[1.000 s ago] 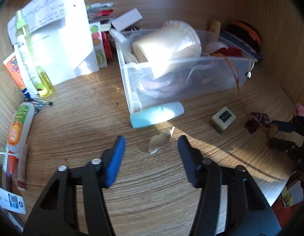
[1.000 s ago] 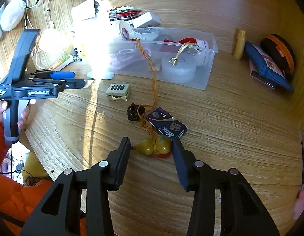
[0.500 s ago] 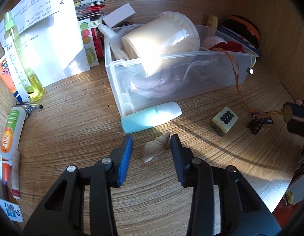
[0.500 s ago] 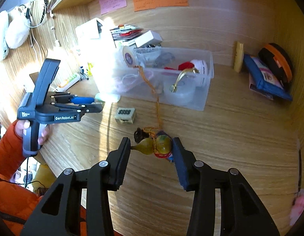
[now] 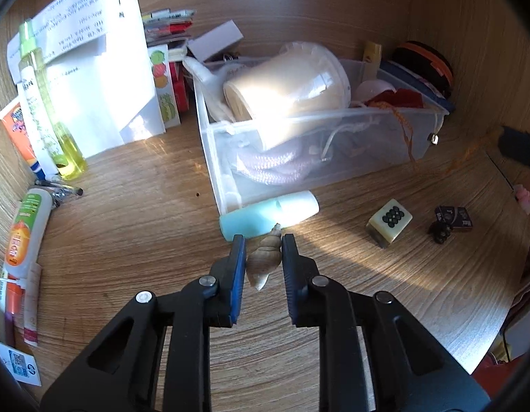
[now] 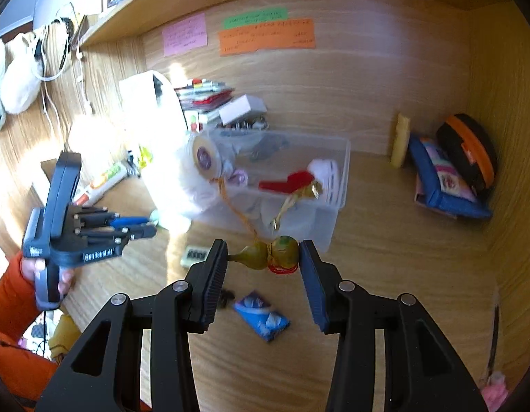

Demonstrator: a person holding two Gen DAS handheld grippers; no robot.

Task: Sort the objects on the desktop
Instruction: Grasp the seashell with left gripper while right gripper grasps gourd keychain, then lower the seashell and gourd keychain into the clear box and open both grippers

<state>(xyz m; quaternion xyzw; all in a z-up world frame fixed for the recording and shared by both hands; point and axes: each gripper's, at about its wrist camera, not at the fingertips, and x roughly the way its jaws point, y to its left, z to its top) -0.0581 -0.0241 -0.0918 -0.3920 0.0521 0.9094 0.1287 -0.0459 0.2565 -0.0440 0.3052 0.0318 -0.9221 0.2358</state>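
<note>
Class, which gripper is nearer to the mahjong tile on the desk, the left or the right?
Right. The right gripper, holding the gourd charm, hangs just above the mahjong tile; the left gripper, closed on the seashell, sits further aside.

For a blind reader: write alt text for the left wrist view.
The left tongs are shut on a pale spiral seashell on a wooden desk. Just beyond lie a light-blue tube and a clear bin of odds and ends.
</note>
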